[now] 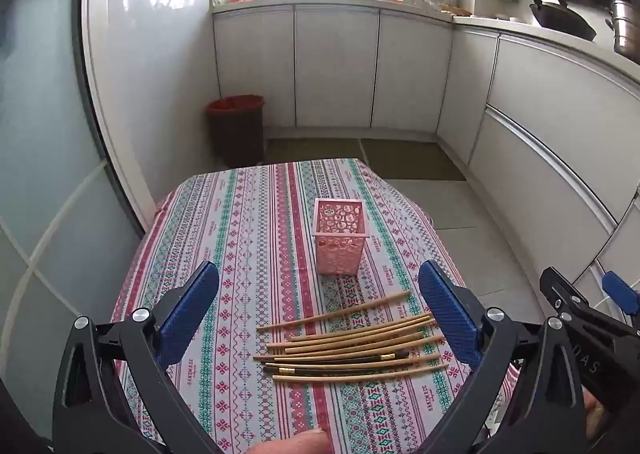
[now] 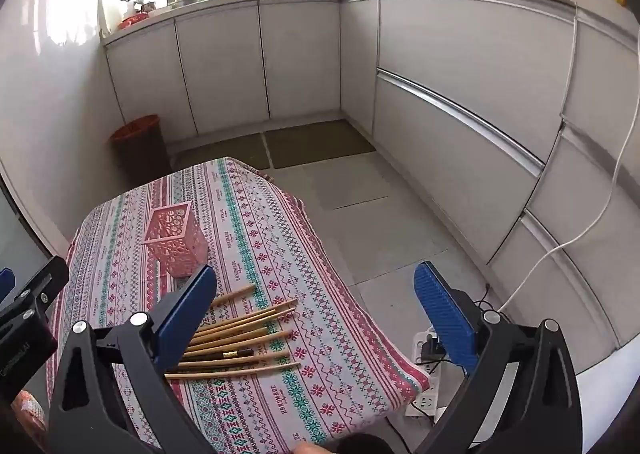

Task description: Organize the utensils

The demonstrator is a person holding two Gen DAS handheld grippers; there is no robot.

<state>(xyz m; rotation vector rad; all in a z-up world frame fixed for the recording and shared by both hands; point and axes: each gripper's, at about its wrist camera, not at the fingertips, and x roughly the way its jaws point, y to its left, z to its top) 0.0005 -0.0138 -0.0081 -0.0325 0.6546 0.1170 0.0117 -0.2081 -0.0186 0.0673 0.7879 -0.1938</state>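
Several wooden chopsticks [image 1: 352,346] lie side by side on a patterned tablecloth [image 1: 248,238], a couple of them dark with gold bands. A pink openwork holder [image 1: 340,240] stands upright and empty just beyond them. My left gripper [image 1: 320,294] hovers open above the chopsticks, nothing between its blue pads. In the right wrist view the same chopsticks [image 2: 240,338] lie at the lower left and the pink holder [image 2: 174,242] sits farther back. My right gripper [image 2: 316,294] is open, held over the table's right edge, its left finger overlapping the chopstick ends.
A brown bin with a red liner [image 1: 236,125] stands on the floor past the table. White kitchen cabinets [image 2: 460,93] run along the back and right. A power strip [image 2: 424,382] and white cable [image 2: 568,238] lie on the floor right of the table. A fingertip [image 1: 296,442] shows at the bottom.
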